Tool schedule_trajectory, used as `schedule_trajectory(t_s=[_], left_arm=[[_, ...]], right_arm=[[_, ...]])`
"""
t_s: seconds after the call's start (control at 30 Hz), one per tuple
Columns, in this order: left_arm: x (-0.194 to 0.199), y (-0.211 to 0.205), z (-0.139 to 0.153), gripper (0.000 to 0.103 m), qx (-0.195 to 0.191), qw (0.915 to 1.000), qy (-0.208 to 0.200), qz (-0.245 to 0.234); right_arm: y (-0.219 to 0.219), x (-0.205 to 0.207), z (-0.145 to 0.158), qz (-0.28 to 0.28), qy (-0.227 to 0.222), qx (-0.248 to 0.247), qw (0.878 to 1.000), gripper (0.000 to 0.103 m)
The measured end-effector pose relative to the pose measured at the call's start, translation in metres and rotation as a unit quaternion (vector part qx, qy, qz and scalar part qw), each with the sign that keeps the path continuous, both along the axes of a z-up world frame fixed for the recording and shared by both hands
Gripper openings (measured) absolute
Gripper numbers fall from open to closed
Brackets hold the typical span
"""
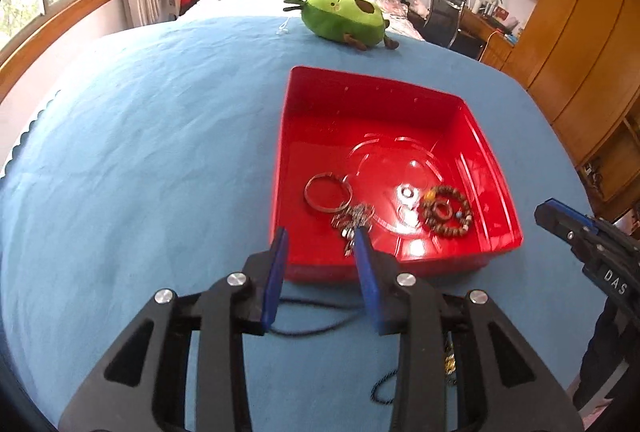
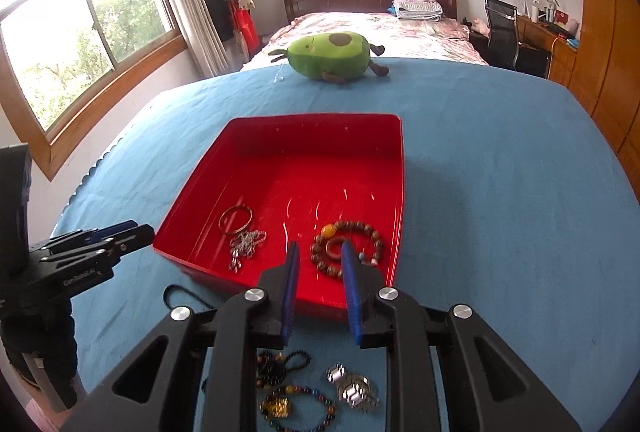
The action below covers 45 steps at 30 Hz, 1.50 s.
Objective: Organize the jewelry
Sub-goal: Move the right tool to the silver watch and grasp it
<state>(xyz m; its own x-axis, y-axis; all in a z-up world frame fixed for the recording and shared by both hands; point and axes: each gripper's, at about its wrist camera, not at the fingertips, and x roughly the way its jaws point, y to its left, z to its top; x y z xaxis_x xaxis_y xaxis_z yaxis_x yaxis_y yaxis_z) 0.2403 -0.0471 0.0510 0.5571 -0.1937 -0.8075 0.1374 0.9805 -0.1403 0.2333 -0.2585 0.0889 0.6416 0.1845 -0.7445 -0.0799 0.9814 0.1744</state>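
We see a red tray on the blue cloth. Inside it lie a silver bangle, a silver chain and a brown bead bracelet. More beads and a shiny watch wait on the cloth near us. Our left gripper and right gripper both hang over the tray's near edge, jaws a little apart, holding nothing. A green plush toy sits far back.

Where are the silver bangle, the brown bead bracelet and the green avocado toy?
silver bangle (image 2: pixel 235 218), right wrist view, on its metal ring.
brown bead bracelet (image 2: pixel 375 237), right wrist view, on its beads.
avocado toy (image 1: pixel 344 20), left wrist view, on its green body.
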Motion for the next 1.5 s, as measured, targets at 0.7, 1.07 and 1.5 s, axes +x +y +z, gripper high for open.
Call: schedule_trajectory(t_s=[0.7, 1.07, 1.5], left_arm=[[-0.082, 0.029, -0.062, 0.09, 0.021, 0.9998, -0.002, 0.002], [-0.081, 0.023, -0.083, 0.09, 0.028, 0.9994, 0.016, 0.006], [-0.074, 0.025, -0.087, 0.09, 0.027, 0.9992, 0.026, 0.01]], right_arm=[[-0.024, -0.075, -0.081, -0.024, 0.06, 0.025, 0.998, 0.039], [-0.024, -0.061, -0.102, -0.016, 0.082, 0.003, 0.996, 0.039], [-0.005, -0.053, -0.115, 0.012, 0.089, -0.055, 0.994, 0.041]])
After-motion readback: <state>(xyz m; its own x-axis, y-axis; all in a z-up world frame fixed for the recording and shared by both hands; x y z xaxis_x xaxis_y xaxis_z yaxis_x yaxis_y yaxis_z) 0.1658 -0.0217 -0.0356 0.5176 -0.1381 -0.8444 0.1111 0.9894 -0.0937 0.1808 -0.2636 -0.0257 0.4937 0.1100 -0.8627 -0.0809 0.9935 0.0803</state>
